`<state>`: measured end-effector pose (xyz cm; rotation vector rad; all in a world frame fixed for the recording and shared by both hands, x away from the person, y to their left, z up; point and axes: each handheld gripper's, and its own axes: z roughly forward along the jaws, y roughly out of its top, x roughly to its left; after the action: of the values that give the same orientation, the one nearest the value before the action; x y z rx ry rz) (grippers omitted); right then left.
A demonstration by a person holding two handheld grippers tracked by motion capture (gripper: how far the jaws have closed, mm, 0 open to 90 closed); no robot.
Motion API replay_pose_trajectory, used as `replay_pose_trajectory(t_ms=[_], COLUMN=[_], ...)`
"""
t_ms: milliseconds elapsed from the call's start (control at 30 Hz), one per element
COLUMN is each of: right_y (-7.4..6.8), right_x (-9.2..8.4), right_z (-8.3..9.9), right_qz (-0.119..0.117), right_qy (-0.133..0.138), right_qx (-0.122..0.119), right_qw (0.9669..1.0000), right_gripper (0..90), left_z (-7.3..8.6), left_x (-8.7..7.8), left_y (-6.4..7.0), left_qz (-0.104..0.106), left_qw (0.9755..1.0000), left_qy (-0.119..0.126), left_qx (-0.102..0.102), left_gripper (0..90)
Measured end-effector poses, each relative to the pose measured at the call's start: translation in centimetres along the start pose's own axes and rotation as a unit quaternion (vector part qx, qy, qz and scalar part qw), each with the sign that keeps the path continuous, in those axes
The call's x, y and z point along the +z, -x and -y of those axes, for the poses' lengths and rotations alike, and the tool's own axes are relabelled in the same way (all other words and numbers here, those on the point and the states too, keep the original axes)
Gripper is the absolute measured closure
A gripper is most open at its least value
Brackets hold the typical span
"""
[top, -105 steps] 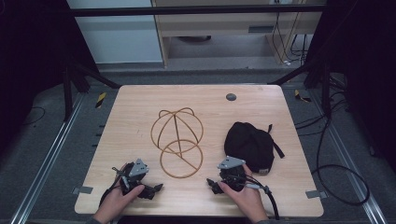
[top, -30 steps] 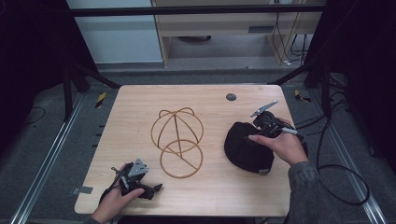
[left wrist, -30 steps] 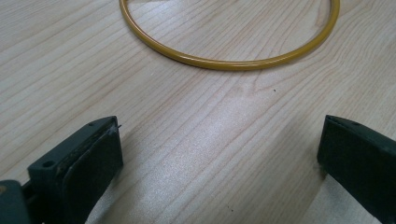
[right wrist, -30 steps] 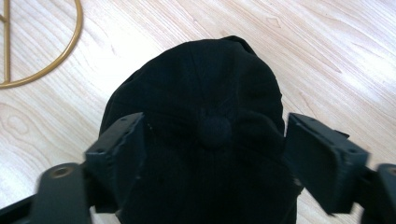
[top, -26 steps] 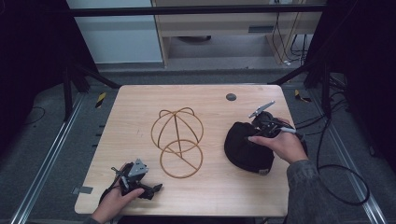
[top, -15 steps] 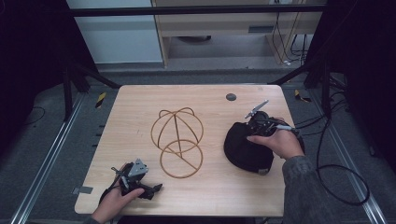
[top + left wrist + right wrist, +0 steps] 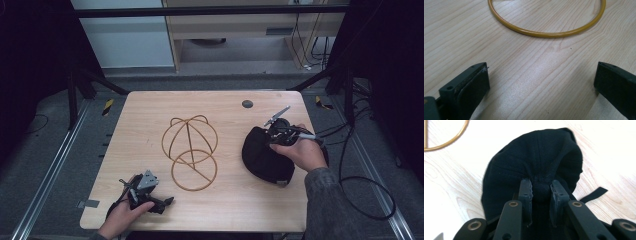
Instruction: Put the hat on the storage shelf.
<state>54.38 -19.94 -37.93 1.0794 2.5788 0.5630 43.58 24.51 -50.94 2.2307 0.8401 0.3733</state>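
A black cap (image 7: 262,156) lies on the right of the wooden table (image 7: 150,115). My right gripper (image 7: 276,136) sits at the cap's far edge; its jaws have just been closing and are now shut on a pinched fold of the cap (image 7: 534,165), with the right gripper (image 7: 541,189) squeezing the fabric between its pads. A gold wire cap stand (image 7: 190,150) stands at the table's middle, and its base ring (image 7: 546,32) lies ahead of my left gripper (image 7: 541,82). The left gripper (image 7: 167,201) rests open near the front left edge with nothing between its fingers.
A small dark round disc (image 7: 247,104) lies near the table's far edge. A black strap (image 7: 594,194) of the cap trails to the right on the wood. Cables (image 7: 360,165) hang off the table's right side.
The right hand came from the front edge to the cap's far side, and its jaws closed on the fabric. The left hand has stayed put.
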Motion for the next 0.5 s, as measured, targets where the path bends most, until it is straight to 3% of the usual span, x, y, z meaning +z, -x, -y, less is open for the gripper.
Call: replay_pose_trajectory(t_ms=[300,500], right_y=[-0.4,-0.3], right_x=[-2.8,-5.4], right_z=[0.0,-0.2], right_qz=[0.000,0.002], right_qy=[0.034,0.063], right_qx=[-0.002,0.012], right_qw=[0.9994,0.9979], right_gripper=[74.9,75.1], left_z=[0.0,0.0], left_x=[0.0,0.0], left_y=[0.0,0.0], left_qz=[0.000,0.000], left_qw=[1.0000,1.0000], left_qy=[0.000,0.000], left_qx=[0.000,0.000], left_gripper=[0.0,0.0])
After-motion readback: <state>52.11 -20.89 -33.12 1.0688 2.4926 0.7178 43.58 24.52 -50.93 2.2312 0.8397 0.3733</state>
